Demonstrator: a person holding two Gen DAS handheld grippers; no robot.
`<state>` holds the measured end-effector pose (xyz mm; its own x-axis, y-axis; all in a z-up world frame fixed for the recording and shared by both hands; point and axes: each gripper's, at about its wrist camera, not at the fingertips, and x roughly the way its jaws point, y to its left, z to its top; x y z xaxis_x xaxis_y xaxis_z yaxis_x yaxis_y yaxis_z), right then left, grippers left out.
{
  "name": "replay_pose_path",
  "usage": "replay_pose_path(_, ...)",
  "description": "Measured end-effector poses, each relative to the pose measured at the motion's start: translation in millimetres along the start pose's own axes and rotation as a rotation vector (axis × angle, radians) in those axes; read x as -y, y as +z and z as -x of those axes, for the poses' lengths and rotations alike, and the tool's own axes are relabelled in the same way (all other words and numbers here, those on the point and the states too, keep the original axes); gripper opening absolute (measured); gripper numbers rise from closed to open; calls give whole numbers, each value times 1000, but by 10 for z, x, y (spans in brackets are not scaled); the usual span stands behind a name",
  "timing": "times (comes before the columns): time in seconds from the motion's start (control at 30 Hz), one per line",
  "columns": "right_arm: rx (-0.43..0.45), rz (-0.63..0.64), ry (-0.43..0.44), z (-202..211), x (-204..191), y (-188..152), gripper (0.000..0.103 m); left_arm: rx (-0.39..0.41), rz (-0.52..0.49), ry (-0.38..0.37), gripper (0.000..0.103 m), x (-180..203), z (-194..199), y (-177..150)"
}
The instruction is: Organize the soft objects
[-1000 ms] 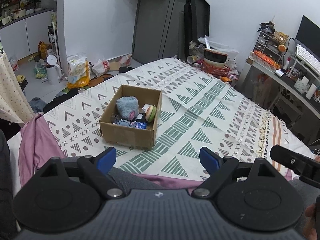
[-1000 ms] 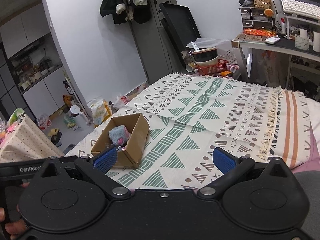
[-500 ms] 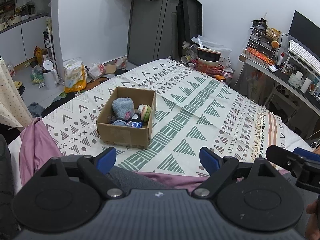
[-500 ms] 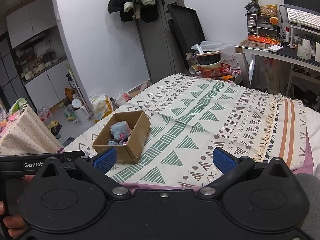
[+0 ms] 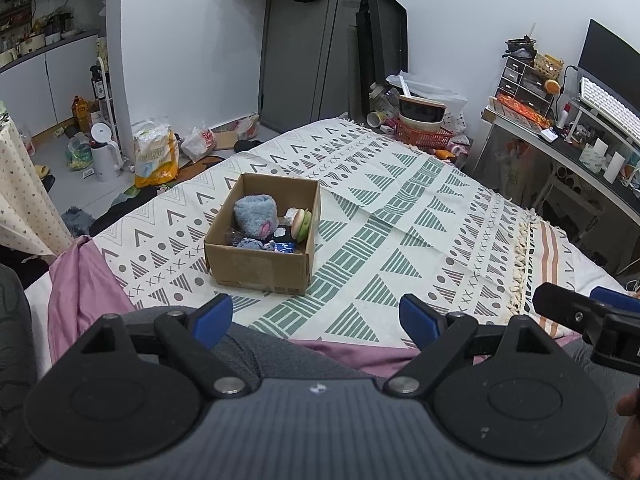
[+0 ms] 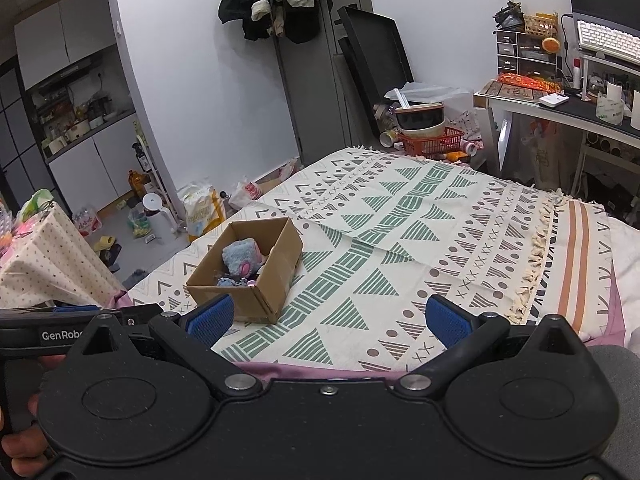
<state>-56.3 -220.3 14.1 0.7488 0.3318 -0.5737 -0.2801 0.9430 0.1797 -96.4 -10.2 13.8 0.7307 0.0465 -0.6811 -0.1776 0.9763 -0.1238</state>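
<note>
Left wrist | box point(image 5: 262, 268) at 11 o'clock held toys point(image 5: 256, 216), apparently sorted | left gripper point(image 5: 316, 316) and right gripper point(image 6: 327, 318) gaped empty, well back from it

The right tongs point(image 6: 327, 320) stood spread wide and empty over the bed's near edge. A cardboard box point(image 6: 256, 268) sat on the patterned blanket point(image 6: 400, 248) at left, holding a blue plush point(image 6: 240, 258).

Even, cool indoor light is recorded in both views, with soft shadows, sharp focus throughout, no glare, and strong fisheye bending with darkened corners noted at the edges.
</note>
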Motion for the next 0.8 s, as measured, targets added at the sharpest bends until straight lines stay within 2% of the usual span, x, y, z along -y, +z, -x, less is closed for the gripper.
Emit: replay_pose_path(0.8,-4,-6,4,-17,9,-56,103,2,0,7,89,-73,66,-55)
